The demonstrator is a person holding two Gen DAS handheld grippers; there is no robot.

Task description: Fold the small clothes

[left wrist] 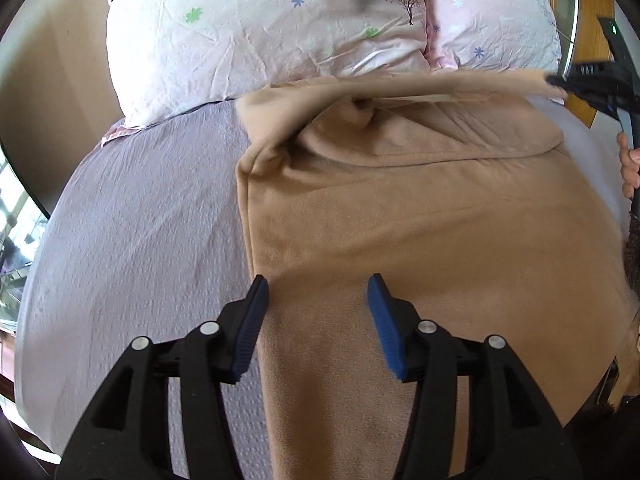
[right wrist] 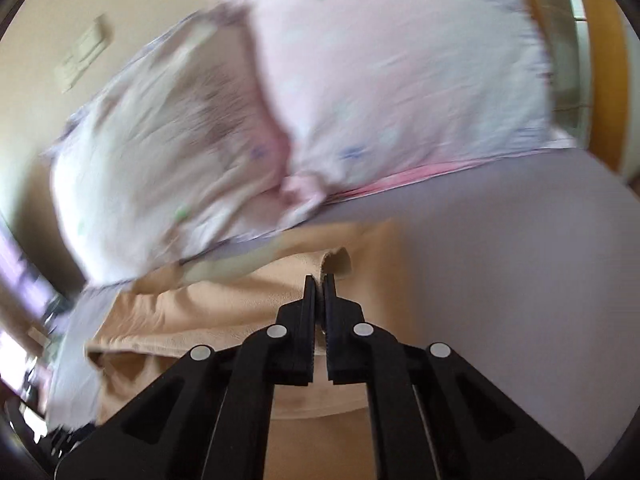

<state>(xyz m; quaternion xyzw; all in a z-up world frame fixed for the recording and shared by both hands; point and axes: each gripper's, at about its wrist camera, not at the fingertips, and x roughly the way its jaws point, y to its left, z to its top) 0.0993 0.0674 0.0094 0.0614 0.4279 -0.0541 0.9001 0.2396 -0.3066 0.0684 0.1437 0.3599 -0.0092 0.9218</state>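
A tan fleece garment (left wrist: 400, 216) lies spread on the lilac bed sheet (left wrist: 140, 220). My left gripper (left wrist: 318, 284) is open, its blue-padded fingers just above the garment's near left edge, holding nothing. My right gripper (left wrist: 560, 82) shows at the far right of the left wrist view, pulling a sleeve or top part of the garment taut to the right above the bed. In the right wrist view my right gripper (right wrist: 319, 280) is shut on an edge of the tan garment (right wrist: 240, 308), which trails off to the left below it.
Two pink flowered pillows (left wrist: 260, 28) (right wrist: 380, 80) lie at the head of the bed. A wooden headboard or frame (left wrist: 592, 8) stands at the right. A person's hand (left wrist: 630, 164) holds the right gripper's handle. The view from the right wrist is blurred by motion.
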